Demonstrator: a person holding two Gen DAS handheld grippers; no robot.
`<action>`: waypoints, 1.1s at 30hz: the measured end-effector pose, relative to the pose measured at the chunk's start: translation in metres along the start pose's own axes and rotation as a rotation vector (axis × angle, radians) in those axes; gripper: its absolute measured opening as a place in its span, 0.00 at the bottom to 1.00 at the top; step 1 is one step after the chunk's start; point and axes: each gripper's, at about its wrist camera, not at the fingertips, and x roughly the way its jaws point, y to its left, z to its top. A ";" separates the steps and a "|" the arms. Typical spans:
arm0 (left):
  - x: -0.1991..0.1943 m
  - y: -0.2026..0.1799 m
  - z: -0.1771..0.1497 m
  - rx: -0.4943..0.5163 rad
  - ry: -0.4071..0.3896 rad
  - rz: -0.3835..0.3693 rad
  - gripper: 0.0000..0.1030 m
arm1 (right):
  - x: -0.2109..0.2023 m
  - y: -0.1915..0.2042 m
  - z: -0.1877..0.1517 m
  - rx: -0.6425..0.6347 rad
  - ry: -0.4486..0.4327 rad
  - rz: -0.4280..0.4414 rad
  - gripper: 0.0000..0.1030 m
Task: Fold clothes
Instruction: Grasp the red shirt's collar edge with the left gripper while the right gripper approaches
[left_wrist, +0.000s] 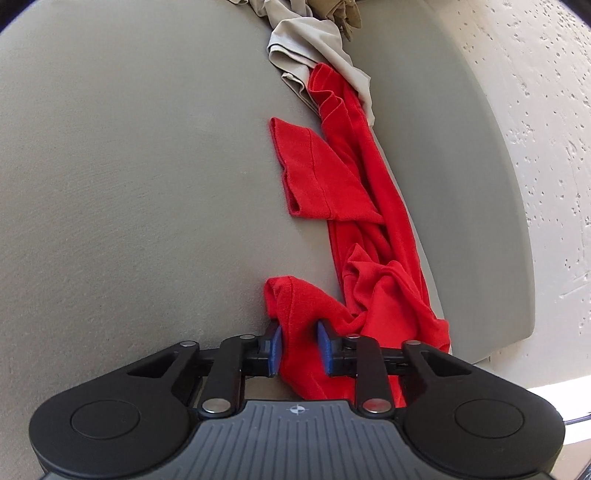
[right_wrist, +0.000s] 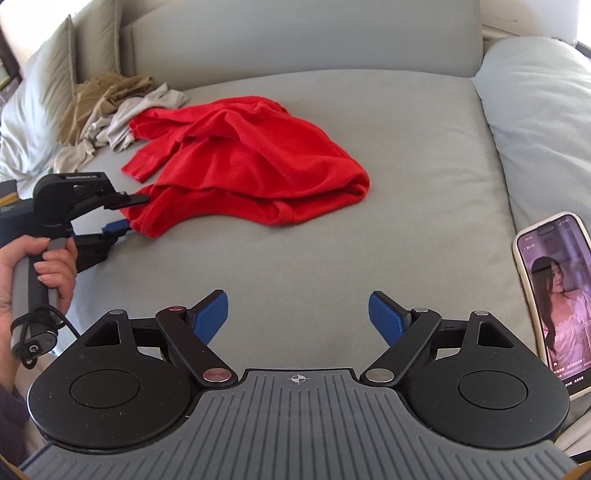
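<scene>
Left hand-held gripper (left_wrist: 297, 341) pinches the red shirt's (right_wrist: 251, 158) edge, apparently firmly; right hand-held gripper (right_wrist: 298, 314) hangs wide apart, lower centre, above the sofa cushion (right_wrist: 332, 240).

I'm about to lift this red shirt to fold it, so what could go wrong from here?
1. The left gripper pinches only a bunched edge of the red shirt; it may slip out.
2. The shirt's far end overlaps the beige garment, which could drag along.
3. The right gripper is open and empty, so the shirt would hang unevenly.
</scene>
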 end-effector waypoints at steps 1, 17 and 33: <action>-0.003 0.002 -0.001 -0.010 -0.006 -0.002 0.06 | -0.001 -0.002 0.000 0.003 -0.008 -0.003 0.82; -0.064 0.008 0.001 0.112 -0.215 -0.021 0.00 | 0.057 0.015 0.039 -0.323 -0.231 -0.007 0.61; -0.009 0.001 -0.005 -0.034 -0.022 -0.177 0.13 | 0.073 0.083 0.047 -0.467 -0.299 0.074 0.55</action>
